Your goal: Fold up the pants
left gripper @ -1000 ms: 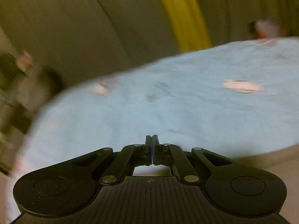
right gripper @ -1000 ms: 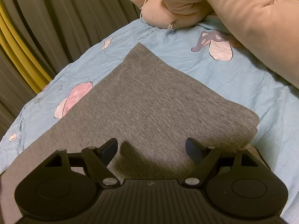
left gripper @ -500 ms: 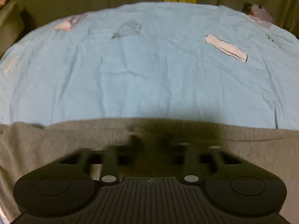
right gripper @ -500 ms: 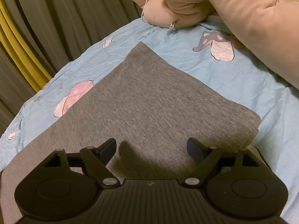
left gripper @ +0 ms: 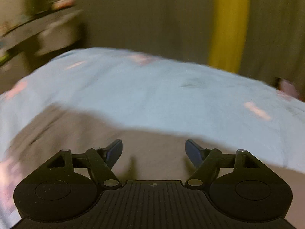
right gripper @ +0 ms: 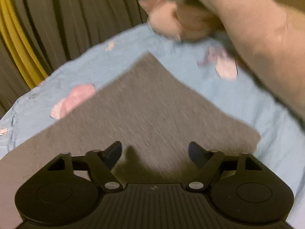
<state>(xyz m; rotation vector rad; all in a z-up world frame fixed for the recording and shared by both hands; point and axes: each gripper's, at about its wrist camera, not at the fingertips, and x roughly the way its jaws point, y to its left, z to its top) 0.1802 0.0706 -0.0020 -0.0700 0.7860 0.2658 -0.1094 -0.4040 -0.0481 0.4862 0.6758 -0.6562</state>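
The grey ribbed pants (right gripper: 152, 110) lie flat on the light blue bedsheet (right gripper: 95, 61), folded into a broad panel whose far corner points away from me. My right gripper (right gripper: 154, 150) hovers over the near part of that panel; its jaws are closing, with only flat cloth below them and nothing pinched. In the blurred left wrist view the pants (left gripper: 80, 133) fill the lower left. My left gripper (left gripper: 154, 148) hangs over them, its jaws opening and nothing between its fingers.
A beige pillow or duvet (right gripper: 257, 38) lies bunched at the top right of the bed, with a pink stuffed shape (right gripper: 167, 22) beside it. Grey curtains (right gripper: 66, 19) with a yellow strip (left gripper: 228, 22) hang behind the bed. A shelf (left gripper: 38, 28) stands at the far left.
My left gripper went from shut to open and swung sideways, its view now blurred. My right gripper narrowed slightly and stayed over the pants, with the view turning a little.
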